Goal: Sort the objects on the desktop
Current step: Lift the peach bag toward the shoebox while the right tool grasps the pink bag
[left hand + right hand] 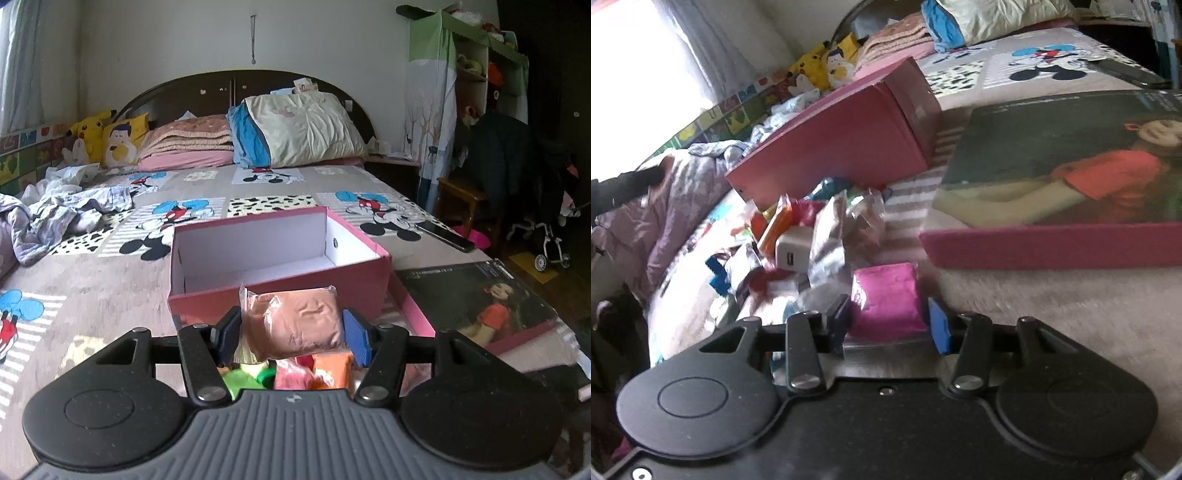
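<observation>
The left hand-held gripper [291, 332] is partly closed on a brown clay packet [295, 321]; both blue pads press the plastic-wrapped block's sides, and it hangs clear of the bed. Directly beyond it, at twelve o'clock, the open pink box [266, 291] sits on the cartoon-print bedspread [92, 288], its white inside showing. At three o'clock from the box lies its lid [480, 299], printed with a photo of a child in an orange top. Under the held packet, at six o'clock, more clay packets [314, 373] in green, red and orange lie in a heap. A dark phone [447, 236] lies at two o'clock from the box, near the bed's edge. Pillows [295, 125] and a yellow plush toy [90, 131] sit by the headboard.

In the right wrist view, the right hand-held gripper [888, 321] is lowered over a magenta clay packet [886, 295] that lies on the bedspread. Its jaws stand narrowly apart with the packet between them; the picture is too blurred to tell whether the pads press on it. At ten o'clock from this packet is a jumble of wrapped packets and a white charger block [792, 254]. The pink box stands at twelve o'clock, the lid at two o'clock.
</observation>
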